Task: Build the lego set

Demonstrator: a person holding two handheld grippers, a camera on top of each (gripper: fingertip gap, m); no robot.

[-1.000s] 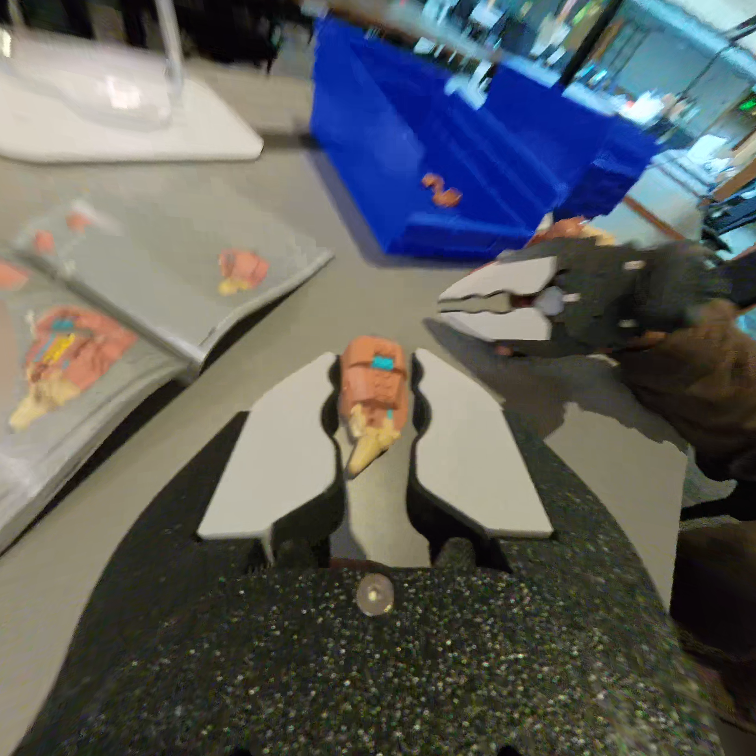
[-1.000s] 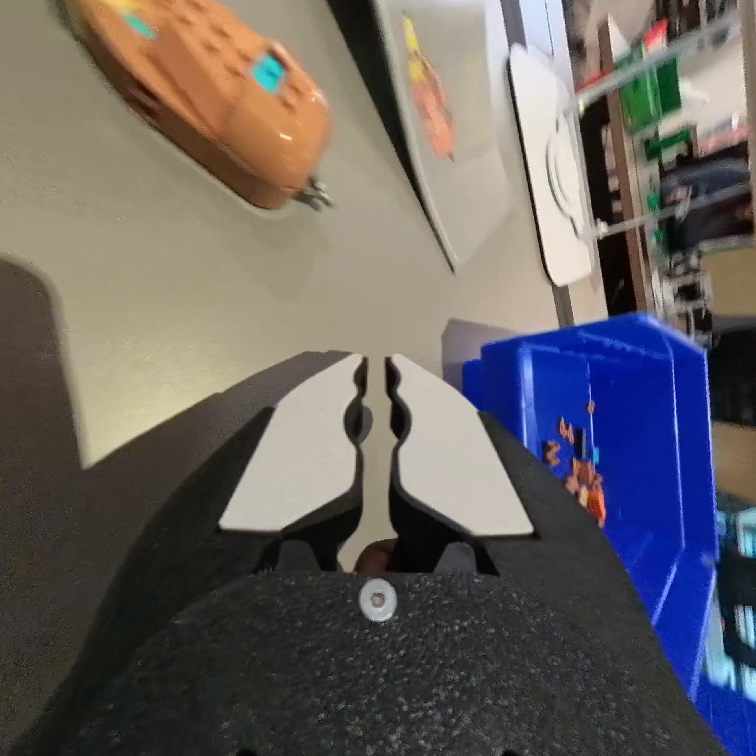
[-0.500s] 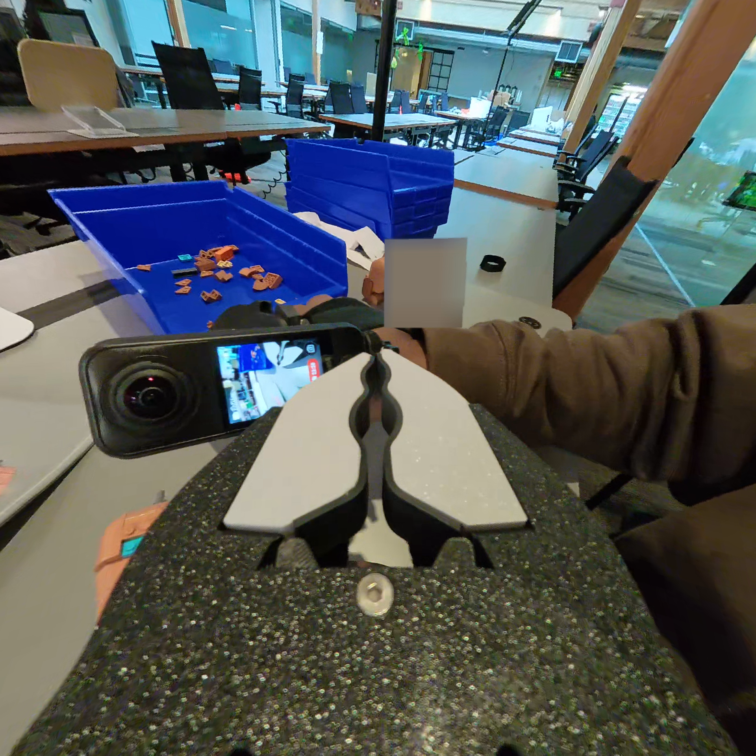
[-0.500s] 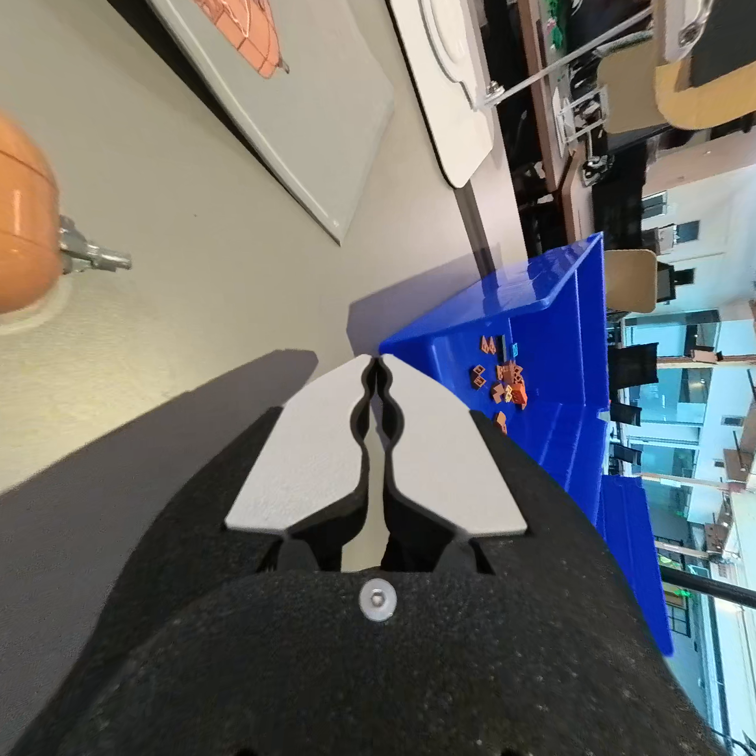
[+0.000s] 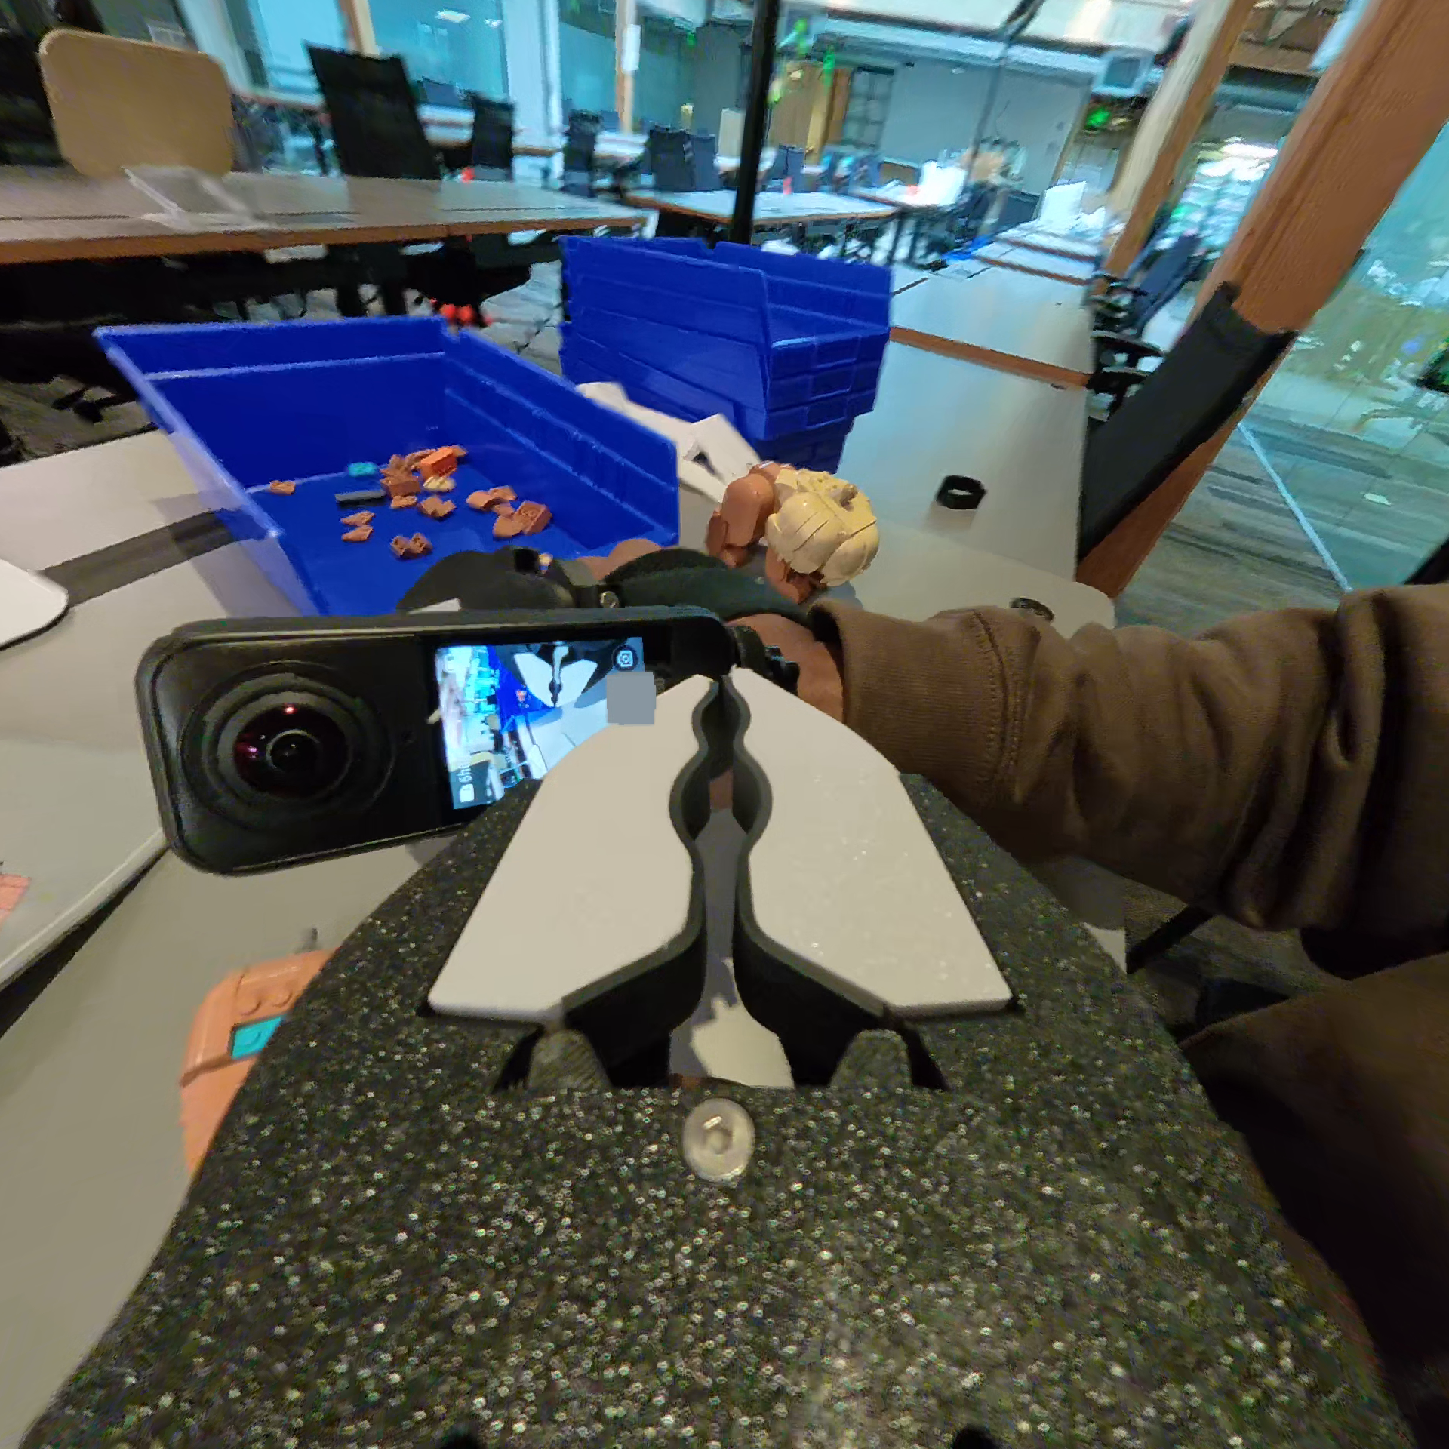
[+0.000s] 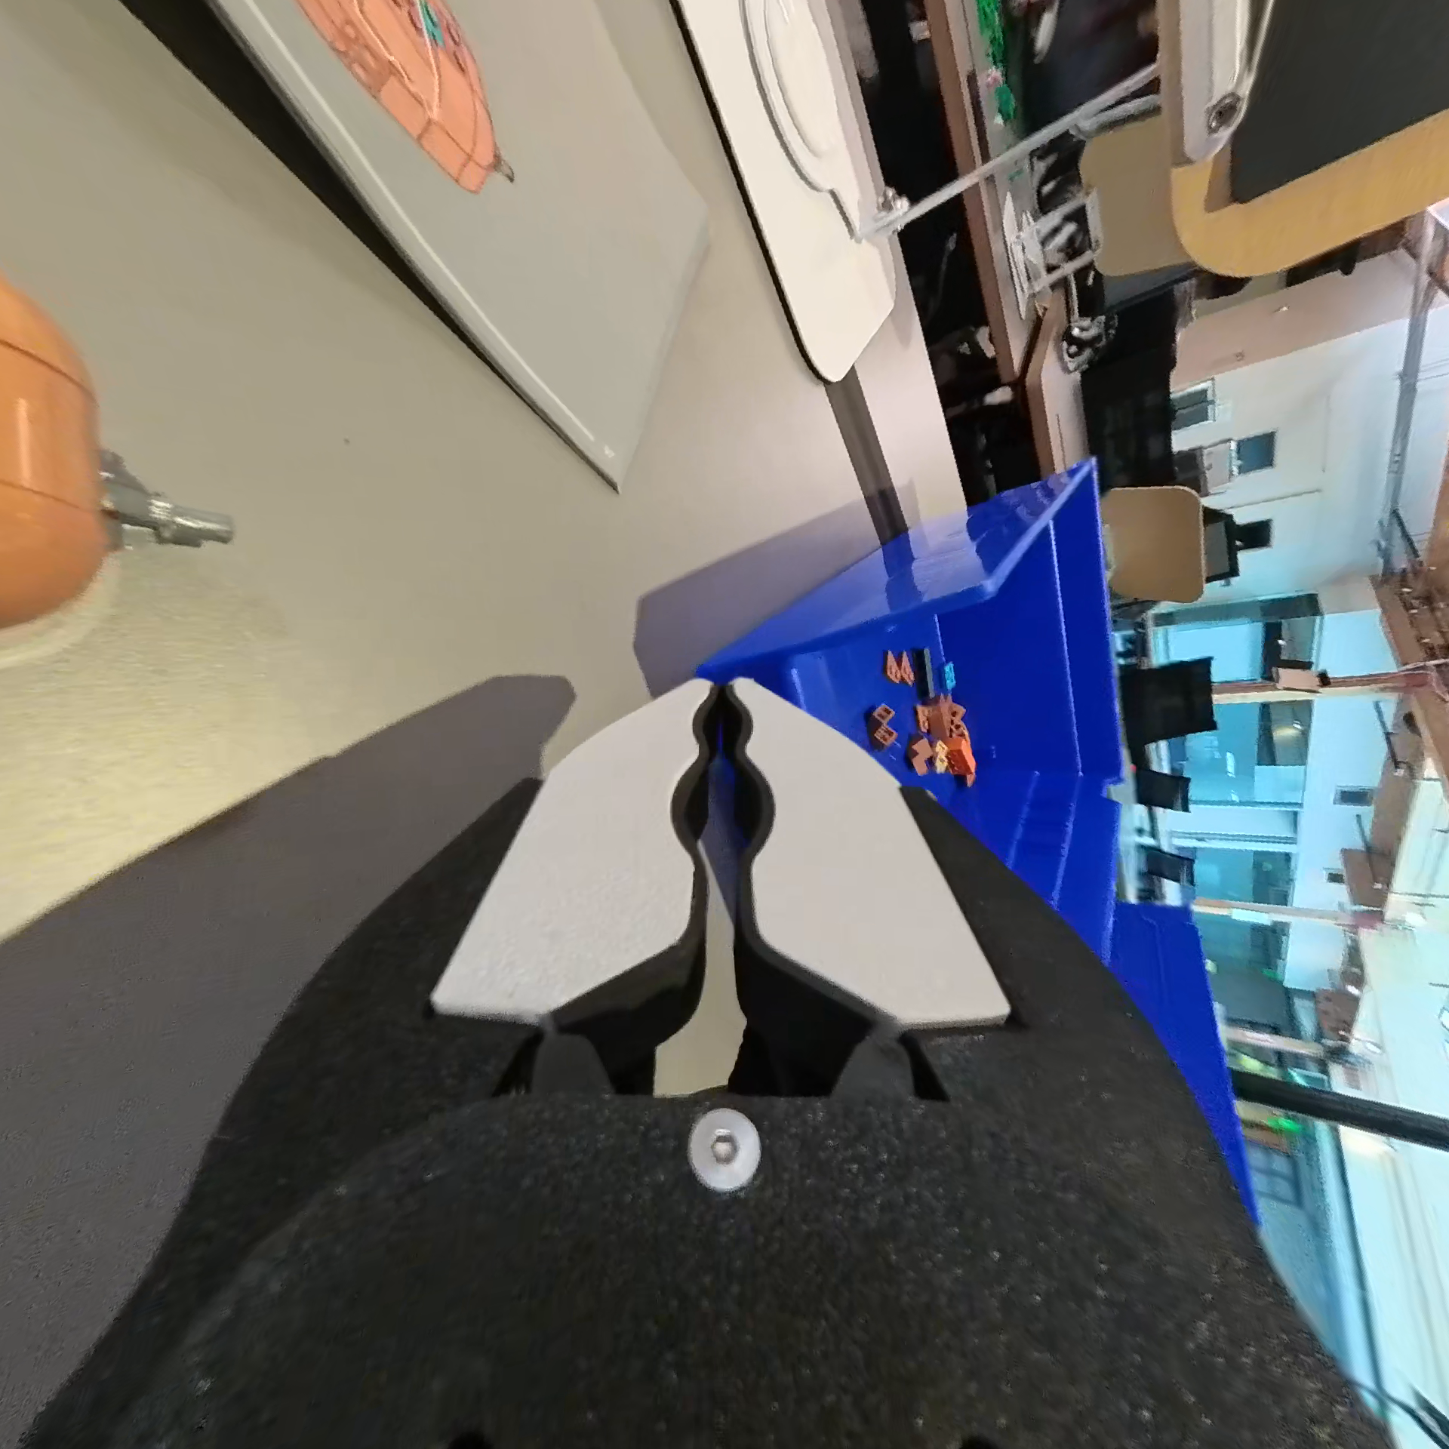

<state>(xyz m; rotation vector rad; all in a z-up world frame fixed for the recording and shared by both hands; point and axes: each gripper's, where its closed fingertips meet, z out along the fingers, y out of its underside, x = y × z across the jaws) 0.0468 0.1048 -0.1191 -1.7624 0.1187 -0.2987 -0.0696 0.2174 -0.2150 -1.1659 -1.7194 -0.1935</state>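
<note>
- The left hand-held gripper point(image 5: 723, 690) has been closed, empty; the orange brick-built lego body point(image 5: 235, 1027) was released at 8 o'clock on the grey bench point(image 5: 70, 1137).
- The right hand-held gripper point(image 6: 723, 690) is closed, empty, aimed at the blue plastic bin point(image 6: 1019, 706) of loose pieces; probably a new piece is fetched next.

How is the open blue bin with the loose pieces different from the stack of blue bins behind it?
The open blue bin stands alone and holds loose orange-brown lego pieces; the stack of blue bins is several nested bins showing no pieces. The stack stands taller and farther back. Both are the same blue plastic.
</note>
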